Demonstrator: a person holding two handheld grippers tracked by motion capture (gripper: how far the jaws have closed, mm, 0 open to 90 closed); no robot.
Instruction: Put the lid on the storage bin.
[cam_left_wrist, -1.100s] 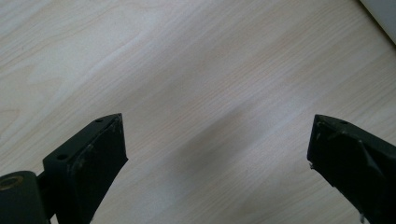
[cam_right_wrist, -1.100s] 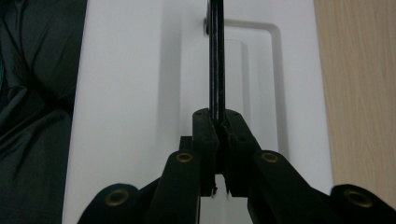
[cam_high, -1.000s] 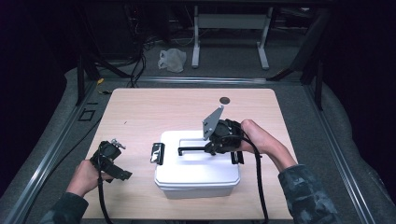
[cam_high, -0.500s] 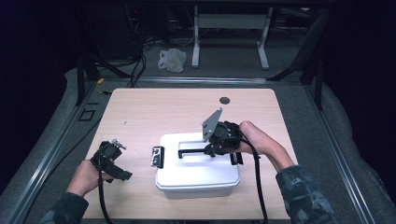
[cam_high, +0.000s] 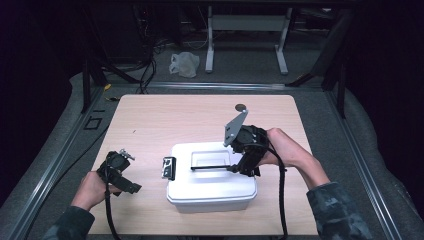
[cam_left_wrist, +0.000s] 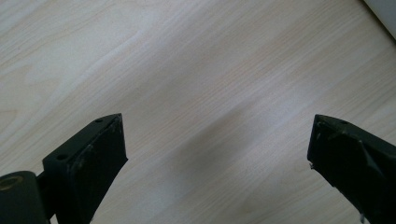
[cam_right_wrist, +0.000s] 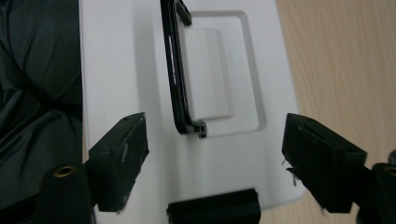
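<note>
The wooden table (cam_high: 165, 120) is seen beneath both grippers, with the white lidded box (cam_high: 210, 187) resting on it directly under the right gripper (cam_high: 235, 167) and well to the right of the left gripper (cam_high: 131, 186). The box's black handle (cam_right_wrist: 176, 70) is observed lying flat on the lid, just ahead of the right gripper's jaws, which are held wide apart with nothing between them. The left gripper's jaws are likewise spread wide over bare wood, and a black latch (cam_high: 169, 167) is noted at the box end facing them.

No readable text

The white box (cam_high: 210, 187), its black handle (cam_right_wrist: 176, 70) and the wooden table (cam_high: 165, 120) carry no letters, numbers, labels or signs that I can read.
</note>
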